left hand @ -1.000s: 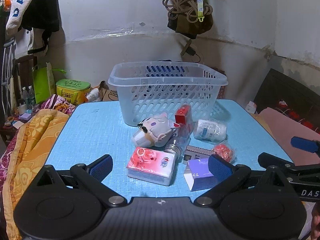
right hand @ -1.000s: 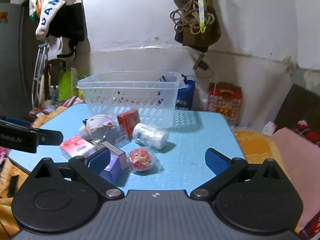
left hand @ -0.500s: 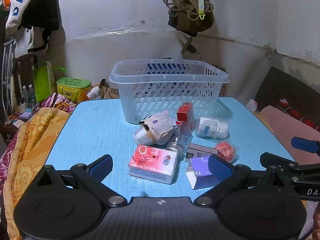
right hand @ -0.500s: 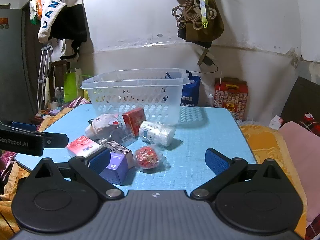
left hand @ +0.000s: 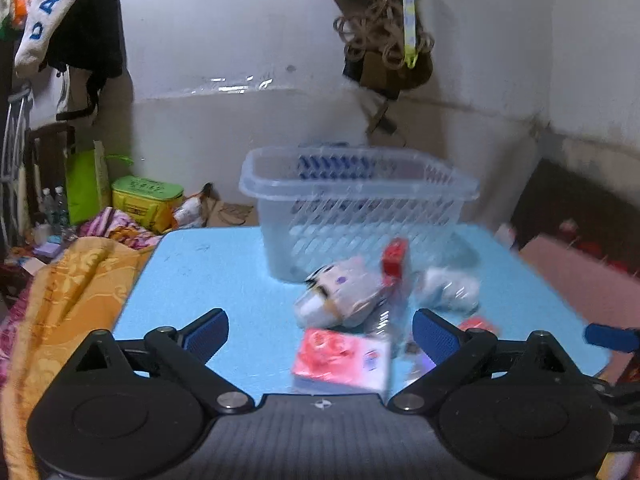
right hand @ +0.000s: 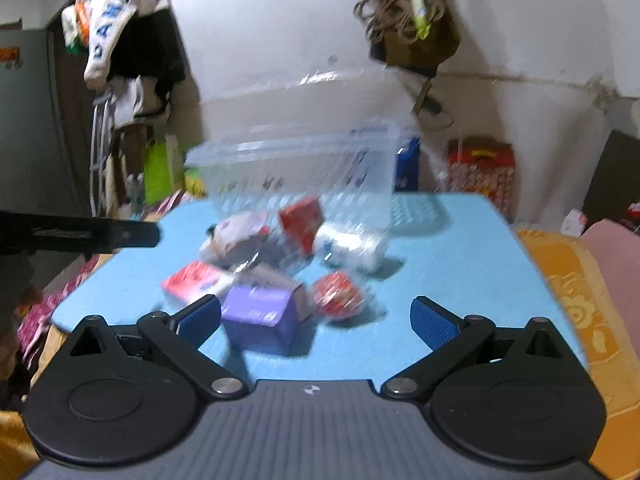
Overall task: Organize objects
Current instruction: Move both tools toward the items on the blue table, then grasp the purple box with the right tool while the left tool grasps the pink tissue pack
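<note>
Since the frame half a second earlier, both cameras have been brought lower and nearer the heap of objects, so that the pink tissue pack [left hand: 342, 364] is now seen close in front of the left gripper [left hand: 320, 334] and the purple box [right hand: 262, 316] close in front of the right gripper [right hand: 316, 318]; both views are blurred by motion. Both grippers are held spread wide, with nothing between the blue pads. The objects are gathered on the blue table [left hand: 208, 280] just before the clear slotted basket [left hand: 360, 204], which stands at the far side of the table. A white plush toy [left hand: 344, 296] is seen lying before the basket, a red box [left hand: 396, 260] leaning just beside it, and a white wrapped roll [left hand: 448, 290] to the right. In the right wrist view a red wrapped ball [right hand: 338, 294] lies just beside the purple box, and the white roll [right hand: 352, 246] is found behind it. The tissue pack [right hand: 196, 282] is found to the left of the purple box. An orange blanket [left hand: 68, 292] is draped at the table's left edge
</note>
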`<state>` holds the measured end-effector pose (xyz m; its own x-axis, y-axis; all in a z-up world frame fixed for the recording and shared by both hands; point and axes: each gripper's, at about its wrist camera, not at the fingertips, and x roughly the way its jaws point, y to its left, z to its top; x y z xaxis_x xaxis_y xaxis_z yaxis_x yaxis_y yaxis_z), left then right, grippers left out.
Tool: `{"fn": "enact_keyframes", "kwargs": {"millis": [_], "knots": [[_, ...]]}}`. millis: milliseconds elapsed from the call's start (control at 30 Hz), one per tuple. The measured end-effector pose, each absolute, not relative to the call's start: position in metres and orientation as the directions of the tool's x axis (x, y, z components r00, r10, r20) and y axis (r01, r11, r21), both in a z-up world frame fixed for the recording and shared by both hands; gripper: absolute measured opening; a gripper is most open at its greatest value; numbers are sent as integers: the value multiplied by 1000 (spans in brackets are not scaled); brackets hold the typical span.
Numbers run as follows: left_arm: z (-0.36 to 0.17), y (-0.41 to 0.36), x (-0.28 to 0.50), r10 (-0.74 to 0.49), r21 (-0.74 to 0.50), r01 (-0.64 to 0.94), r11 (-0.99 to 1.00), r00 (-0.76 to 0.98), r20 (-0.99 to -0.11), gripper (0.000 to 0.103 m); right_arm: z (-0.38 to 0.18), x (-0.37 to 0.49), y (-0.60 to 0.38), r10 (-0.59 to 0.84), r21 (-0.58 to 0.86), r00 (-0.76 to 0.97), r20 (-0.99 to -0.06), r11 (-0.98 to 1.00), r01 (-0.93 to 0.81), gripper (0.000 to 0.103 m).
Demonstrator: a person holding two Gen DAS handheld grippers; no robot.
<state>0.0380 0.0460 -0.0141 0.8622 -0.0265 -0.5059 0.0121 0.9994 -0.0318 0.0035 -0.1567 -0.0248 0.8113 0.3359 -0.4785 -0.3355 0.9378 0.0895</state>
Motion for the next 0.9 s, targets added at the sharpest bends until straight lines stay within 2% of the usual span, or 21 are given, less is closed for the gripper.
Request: {"fn": "enact_keyframes", "kwargs": {"millis": [233,400,500,633,733,900], "knots": [[-41,48,60,-27,17,46,999,805,-592,101,-43,6,-131,320,-5,779,-540,924,-383,103],[-47,55,64,-29,-8,31,999,787,-616,100,-42,16,-134,344,59,752,-563,924,-379,103],[-53,57,67,-39,-8,44,999,781,-623,100,-46,25,-127,375,109,709,-597,914,-392,103],[-64,64,71,-81,-37,75,997,768,-635,99,-52,32,-109,354,81,683,-639,914,-398,103],[-64,72,67,-128,-92,90,992,767,-629,96,-55,35,-100,333,55,677,-656,916,-397,99],[-63,61,63,-152,-69,138,988,777,-611,96,-56,40,-96,318,60,677,-664,925,-375,94]]}}
